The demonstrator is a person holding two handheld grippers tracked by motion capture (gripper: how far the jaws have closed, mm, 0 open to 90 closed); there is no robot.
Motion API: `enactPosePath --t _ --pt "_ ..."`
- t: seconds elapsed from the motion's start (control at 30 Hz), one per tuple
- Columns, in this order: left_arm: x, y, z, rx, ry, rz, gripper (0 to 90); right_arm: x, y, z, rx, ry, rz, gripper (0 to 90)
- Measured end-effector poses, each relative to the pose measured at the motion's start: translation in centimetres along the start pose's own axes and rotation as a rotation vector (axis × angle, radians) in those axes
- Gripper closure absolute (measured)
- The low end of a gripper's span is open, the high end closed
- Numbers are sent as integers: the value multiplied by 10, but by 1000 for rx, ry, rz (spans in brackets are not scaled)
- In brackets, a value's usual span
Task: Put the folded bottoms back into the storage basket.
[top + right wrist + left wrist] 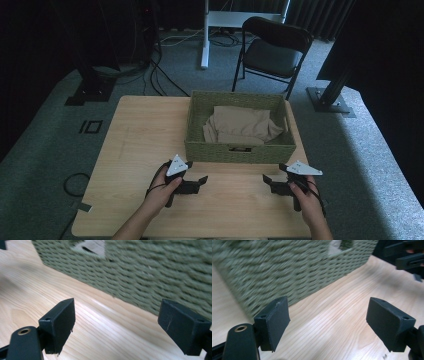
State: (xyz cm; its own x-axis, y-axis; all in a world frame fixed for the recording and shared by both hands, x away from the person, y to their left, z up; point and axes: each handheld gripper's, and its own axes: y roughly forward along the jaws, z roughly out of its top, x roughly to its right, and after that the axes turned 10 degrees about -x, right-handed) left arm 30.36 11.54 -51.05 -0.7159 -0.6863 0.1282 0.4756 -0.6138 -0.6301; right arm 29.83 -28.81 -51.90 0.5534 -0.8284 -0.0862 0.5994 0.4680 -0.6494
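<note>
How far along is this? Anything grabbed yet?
Nothing grabbed. Looks done: a beige cloth lies crumpled in the basket on the table, though whether it was put there or awaits removal can't be told. In hand: nothing; the left tool and right tool are both open, low over the wood in front of the basket. Left: any handling of the cloth.

It looks like a lab or recording studio: dark curtains (40,30), floor cables (160,75), black stand bases (90,92), a folding chair (272,52), grey carpet (40,165).
</note>
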Motion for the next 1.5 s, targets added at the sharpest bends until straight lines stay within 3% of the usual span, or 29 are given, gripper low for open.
enactPosePath --t 0.17,0.2,0.4,0.6,0.77,0.87,0.97,1.1,1.23,1.33,1.47,1.5 --pt "-6 1 -10 -14 -15 18 199 4 1 -10 -24 14 -26 142" --pt "-10 2 -15 -22 -37 20 200 5 2 -14 -33 28 -36 142" --pt "-17 -1 -25 -73 -21 89 199 8 5 -20 -55 56 -68 142" --pt "-23 -8 -38 -99 -70 129 188 10 9 -26 -91 52 -100 142" --pt "-34 -17 -46 -96 -117 201 188 12 12 -30 -119 59 -116 142" --pt "-39 -21 -52 -114 -117 255 188 13 13 -31 -131 64 -121 142" --pt "-42 -23 -57 -130 -140 270 188 13 14 -32 -144 71 -129 142" --pt "-45 -28 -61 -157 -139 302 188 13 16 -34 -176 66 -132 142" --pt "-49 -32 -66 -162 -152 305 188 15 16 -34 -189 91 -140 143" --pt "-52 -36 -72 -185 -151 321 188 15 17 -34 -194 88 -145 142" --pt "-57 -41 -77 -174 -170 340 188 13 18 -34 -203 72 -159 130" --pt "-59 -44 -79 -191 -189 351 188 12 18 -33 -207 67 -158 125"
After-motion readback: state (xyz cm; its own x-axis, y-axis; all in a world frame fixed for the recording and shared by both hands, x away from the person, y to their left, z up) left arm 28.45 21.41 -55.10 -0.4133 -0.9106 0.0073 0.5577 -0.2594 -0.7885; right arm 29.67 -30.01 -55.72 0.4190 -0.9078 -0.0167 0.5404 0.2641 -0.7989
